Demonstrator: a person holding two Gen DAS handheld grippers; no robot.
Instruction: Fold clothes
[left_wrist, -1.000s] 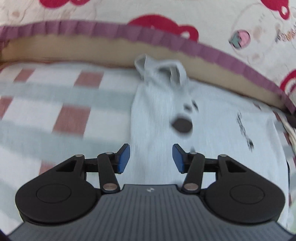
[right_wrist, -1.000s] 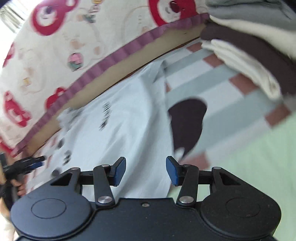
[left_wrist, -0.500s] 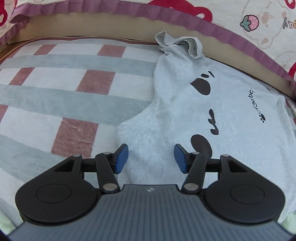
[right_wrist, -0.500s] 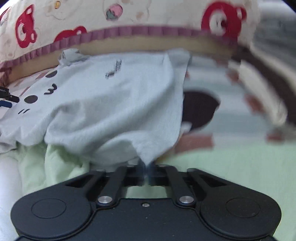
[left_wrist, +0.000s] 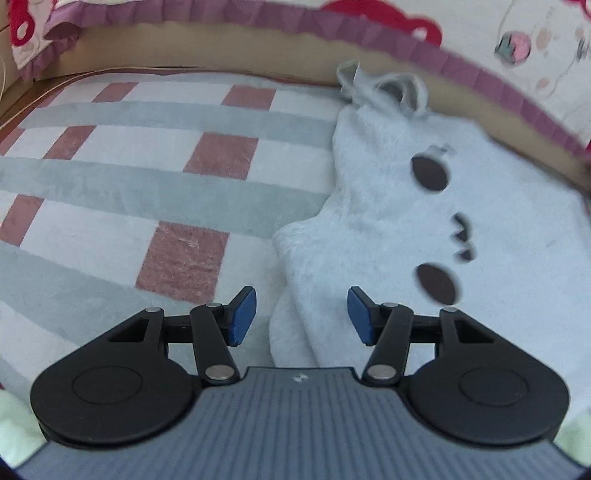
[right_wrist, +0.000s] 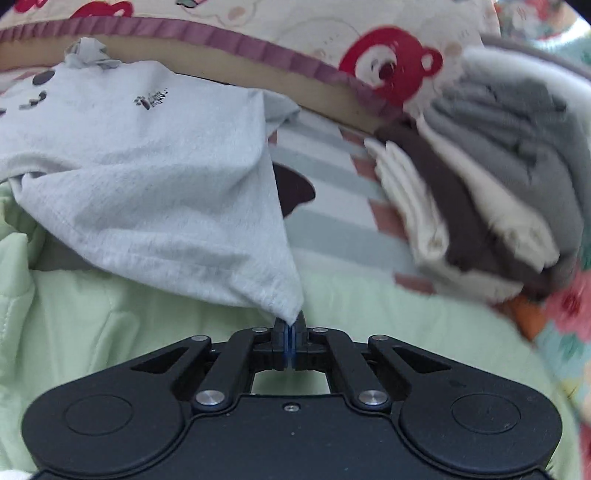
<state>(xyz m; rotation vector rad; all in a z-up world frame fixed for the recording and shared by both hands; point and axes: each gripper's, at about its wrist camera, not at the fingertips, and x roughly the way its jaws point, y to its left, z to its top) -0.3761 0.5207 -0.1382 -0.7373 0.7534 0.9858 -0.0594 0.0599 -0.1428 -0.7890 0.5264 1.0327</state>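
Pinching 1 corner of the pale grey shirt (right_wrist: 155, 173) while the other gripper hangs unloaded above it.

Right gripper (right_wrist: 290, 334) has its jaws fully together on the hem corner, cloth rising from its tips as a taut tent ahead and to its left; the bite looks thin, so a hard pull could slip it free and drop the fold. Left gripper (left_wrist: 301, 317) stands about half open with nothing between its pads, the shirt's edge lying just ahead between the fingers and the printed body spreading to its right over the checked blanket (left_wrist: 177, 184). With only 1 corner held, the shirt may drag askew or bunch. Beyond the right gripper, to its right, the stack of folded clothes (right_wrist: 487, 192) sits close enough for a sweep to topple it.
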